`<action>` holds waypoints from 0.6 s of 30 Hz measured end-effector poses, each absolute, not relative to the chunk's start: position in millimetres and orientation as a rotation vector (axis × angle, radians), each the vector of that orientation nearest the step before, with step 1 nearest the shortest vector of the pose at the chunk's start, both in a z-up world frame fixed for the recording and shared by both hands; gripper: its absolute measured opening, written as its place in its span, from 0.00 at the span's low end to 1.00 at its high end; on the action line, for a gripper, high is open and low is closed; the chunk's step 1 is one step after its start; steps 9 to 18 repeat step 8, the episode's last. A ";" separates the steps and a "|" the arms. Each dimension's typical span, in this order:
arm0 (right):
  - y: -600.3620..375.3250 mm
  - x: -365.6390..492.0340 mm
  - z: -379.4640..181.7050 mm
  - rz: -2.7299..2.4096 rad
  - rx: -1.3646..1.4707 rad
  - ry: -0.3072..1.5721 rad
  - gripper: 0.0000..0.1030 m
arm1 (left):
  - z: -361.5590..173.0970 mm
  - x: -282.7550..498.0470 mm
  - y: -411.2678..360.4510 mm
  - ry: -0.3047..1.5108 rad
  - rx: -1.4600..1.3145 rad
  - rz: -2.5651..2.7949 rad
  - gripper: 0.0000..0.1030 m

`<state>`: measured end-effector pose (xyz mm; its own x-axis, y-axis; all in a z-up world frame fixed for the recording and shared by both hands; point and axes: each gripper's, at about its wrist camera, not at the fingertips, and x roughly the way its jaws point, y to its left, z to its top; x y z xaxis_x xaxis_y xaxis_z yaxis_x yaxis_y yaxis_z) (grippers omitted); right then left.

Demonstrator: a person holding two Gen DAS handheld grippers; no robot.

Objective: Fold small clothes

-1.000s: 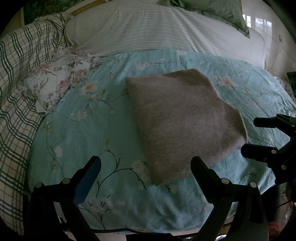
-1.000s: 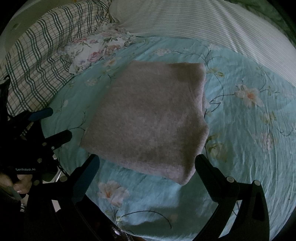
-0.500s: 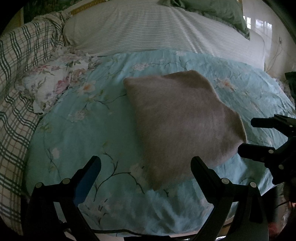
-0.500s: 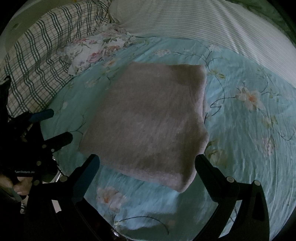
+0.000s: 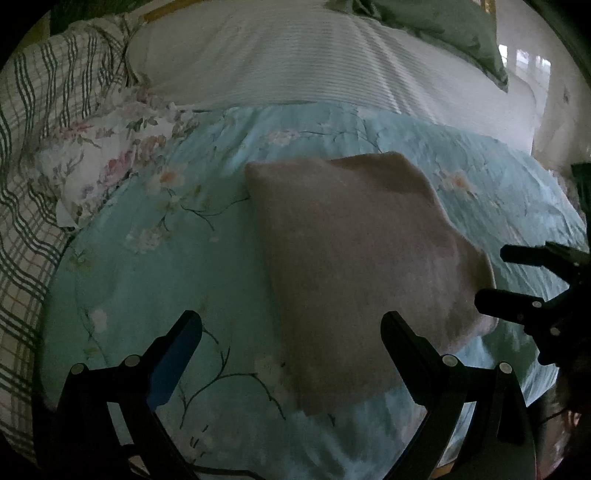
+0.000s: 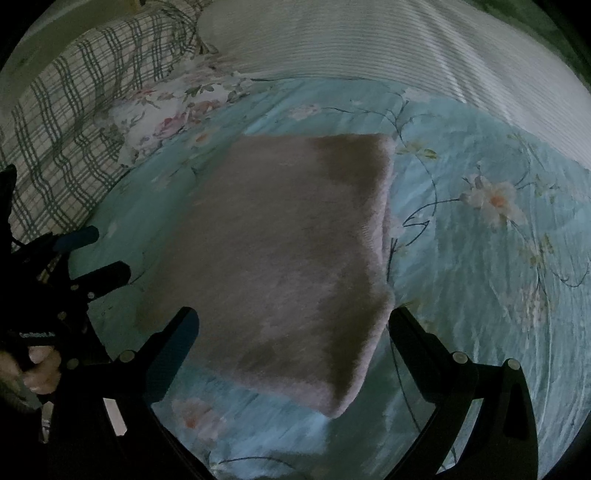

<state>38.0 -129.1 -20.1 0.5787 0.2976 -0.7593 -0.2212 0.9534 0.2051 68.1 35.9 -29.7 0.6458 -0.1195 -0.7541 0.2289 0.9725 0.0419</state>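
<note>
Right wrist view, garment: we judge the folded grey knit (image 6: 288, 258) soft, light, floppy.
Hold: its near corners.
Fingers: both grippers, left gripper (image 5: 291, 354) and right gripper (image 6: 295, 347), spread wide, empty.

A folded grey garment (image 5: 354, 266) lies on the floral turquoise bedspread (image 5: 155, 280).

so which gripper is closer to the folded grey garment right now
Right. The right gripper straddles the near edge of the folded grey garment, while the left gripper sits off its left corner.

floral duvet (image 5: 155, 280) | striped sheet (image 5: 295, 62) | plaid blanket (image 6: 70, 140) | green pillow (image 5: 443, 26)
</note>
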 end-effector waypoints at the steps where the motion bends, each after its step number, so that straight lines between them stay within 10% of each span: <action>1: -130.9 39.7 -21.3 0.302 0.094 0.905 1.00 | -29.9 70.7 36.5 0.850 0.132 -0.200 0.95; 18: -133.9 48.0 -24.0 0.291 0.104 0.898 1.00 | -31.6 82.1 36.0 0.851 0.122 -0.188 0.95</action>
